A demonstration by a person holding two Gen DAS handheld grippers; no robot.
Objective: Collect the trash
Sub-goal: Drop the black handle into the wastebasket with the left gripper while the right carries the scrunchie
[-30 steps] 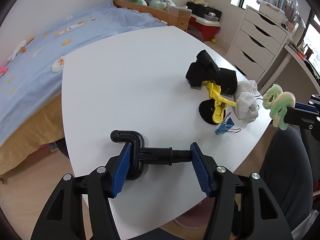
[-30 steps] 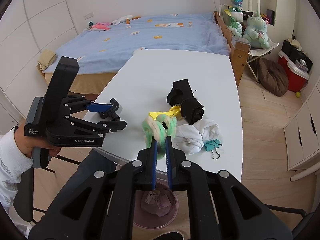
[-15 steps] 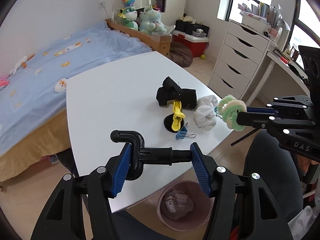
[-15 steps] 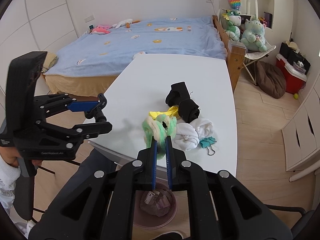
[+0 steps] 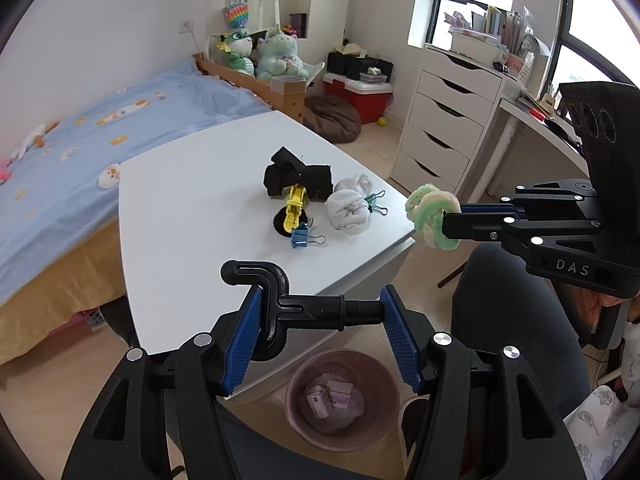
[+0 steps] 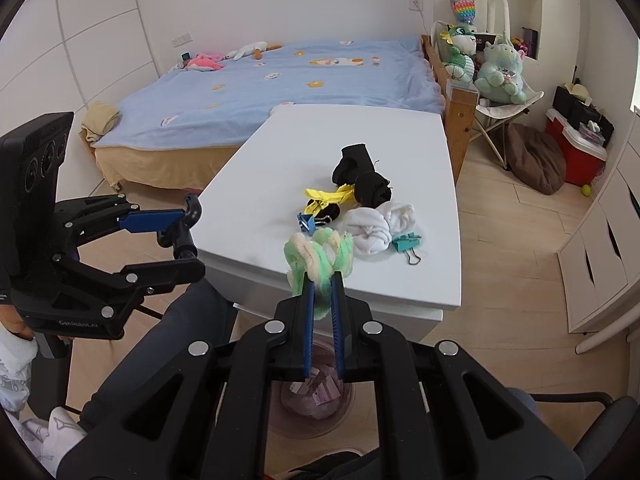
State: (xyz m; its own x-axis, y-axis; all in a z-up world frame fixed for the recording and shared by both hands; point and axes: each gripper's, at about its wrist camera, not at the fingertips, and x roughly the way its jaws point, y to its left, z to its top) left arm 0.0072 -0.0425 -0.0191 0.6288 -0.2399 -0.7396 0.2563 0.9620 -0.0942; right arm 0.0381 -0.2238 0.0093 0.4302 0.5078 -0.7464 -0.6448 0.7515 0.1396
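**Holding two items above the bin: status by view**

Left wrist view: the left gripper (image 5: 320,312) is clenched on a black hooked part (image 5: 280,304), held crosswise between the blue pads (image 5: 244,340), off the near edge of the white table (image 5: 192,216). Directly below, on the floor, stands the pink trash bin (image 5: 344,436), with paper scraps inside. On the table lie black cloth pieces (image 5: 296,178), a yellow clip (image 5: 294,208), a blue binder clip (image 5: 304,237), a white cloth bundle (image 5: 348,208) and a teal binder clip (image 5: 374,202). The right gripper (image 5: 452,220) enters from the right, grasping a green-and-cream fuzzy ring (image 5: 430,216) beyond the table corner.

Right wrist view: the right gripper (image 6: 321,280) is closed on the fuzzy ring (image 6: 318,258), which is pinched between narrow blue fingers (image 6: 307,320). The ring sits in the air, in front of the table edge. The trash bin (image 6: 312,404) is partly visible below, behind the gripper body. The left gripper (image 6: 176,236) holds the black hooked part (image 6: 184,224) at the left, beside the table (image 6: 360,140).
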